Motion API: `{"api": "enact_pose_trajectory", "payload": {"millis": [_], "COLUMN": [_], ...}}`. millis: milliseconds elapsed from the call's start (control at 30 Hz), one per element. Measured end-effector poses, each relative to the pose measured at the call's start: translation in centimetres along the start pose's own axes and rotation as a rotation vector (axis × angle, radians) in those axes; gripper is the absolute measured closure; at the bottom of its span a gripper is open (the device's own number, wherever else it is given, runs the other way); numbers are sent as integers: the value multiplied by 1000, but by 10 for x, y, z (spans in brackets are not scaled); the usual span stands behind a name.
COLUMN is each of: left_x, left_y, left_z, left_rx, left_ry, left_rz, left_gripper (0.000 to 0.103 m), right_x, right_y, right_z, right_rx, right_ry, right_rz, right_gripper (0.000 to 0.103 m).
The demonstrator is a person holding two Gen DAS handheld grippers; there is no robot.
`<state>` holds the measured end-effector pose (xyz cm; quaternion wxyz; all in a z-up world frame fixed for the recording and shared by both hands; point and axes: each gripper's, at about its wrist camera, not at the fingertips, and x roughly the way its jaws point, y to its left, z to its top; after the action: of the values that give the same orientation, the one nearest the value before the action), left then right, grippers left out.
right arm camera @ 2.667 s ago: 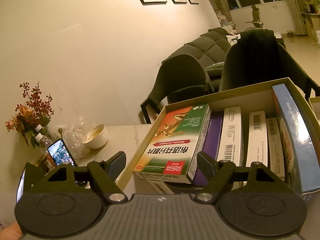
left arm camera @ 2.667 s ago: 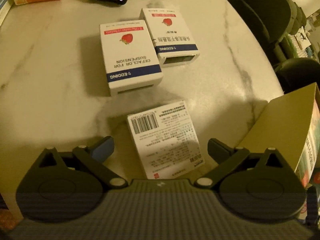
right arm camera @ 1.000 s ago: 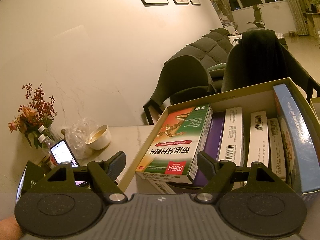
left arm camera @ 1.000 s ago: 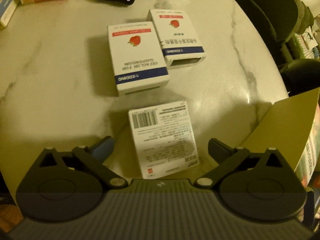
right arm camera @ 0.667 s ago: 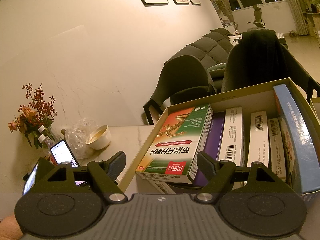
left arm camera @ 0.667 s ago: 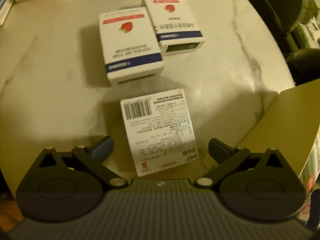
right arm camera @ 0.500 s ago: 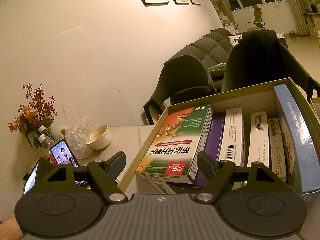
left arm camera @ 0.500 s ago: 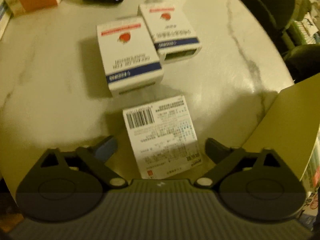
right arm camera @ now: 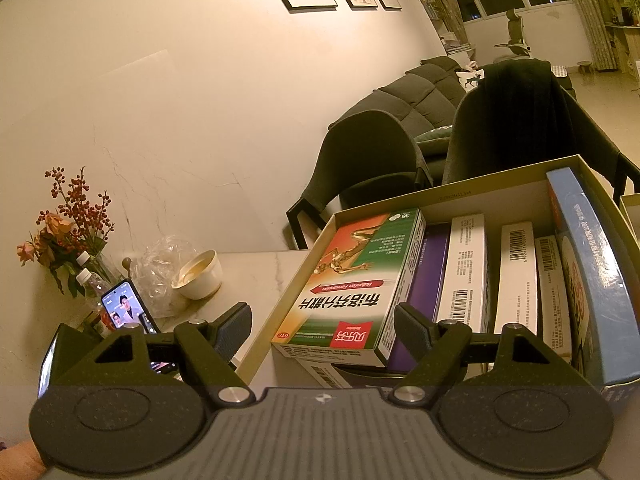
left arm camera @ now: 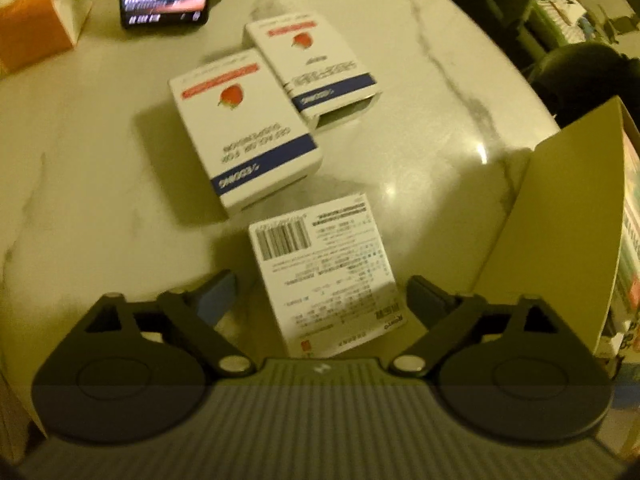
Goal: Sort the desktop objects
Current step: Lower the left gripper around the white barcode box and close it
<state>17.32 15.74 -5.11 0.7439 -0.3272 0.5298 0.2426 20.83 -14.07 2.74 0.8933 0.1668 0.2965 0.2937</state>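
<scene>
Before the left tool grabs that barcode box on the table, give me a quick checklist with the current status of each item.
1. Left tool open wider than the box: ok; its jaws have just been opening, with a gap on each side.
2. Barcode box centred between the jaws: ok, though slightly skewed.
3. Box clear of the two strawberry boxes: ok, apart.
4. Storage carton has room: cannot tell; it looks nearly full of upright boxes.
5. Right tool clear of the work: ok; open, empty, by the green box.
6. Sharp view of the box: not ok, blurred.
</scene>
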Motion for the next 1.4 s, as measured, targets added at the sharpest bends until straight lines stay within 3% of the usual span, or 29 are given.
{"api": "enact_pose_trajectory", "payload": {"millis": [200, 367, 533, 933, 1067, 1300, 1400], "left_x": [2, -4, -10, -18, -19, -21, -21], "left_y": [-10, -16, -5, 19, 24, 34, 37], "left_z": [-4, -19, -32, -40, -44, -59, -66], "left_rx": [-14, 122, 250, 547, 596, 630, 645], "left_ry": [-4, -90, -148, -154, -151, -221, -267], "left_rz": [55, 74, 12, -126, -142, -161, -159], "left_gripper": [5, 14, 24, 25, 21, 20, 27], "right_x": [0, 0, 0, -15, -20, -21, -23], "right_y": [1, 1, 1, -1, 3, 12, 17], "right_z": [-1, 0, 1, 6, 7, 5, 3], "right_rx": [1, 5, 6, 29, 19, -1, -28], "right_ry": [0, -1, -9, -103, -124, -93, -72], "right_rz": [3, 8, 6, -16, -43, -89, -116], "right_gripper": [22, 22, 22, 21, 20, 18, 18]}}
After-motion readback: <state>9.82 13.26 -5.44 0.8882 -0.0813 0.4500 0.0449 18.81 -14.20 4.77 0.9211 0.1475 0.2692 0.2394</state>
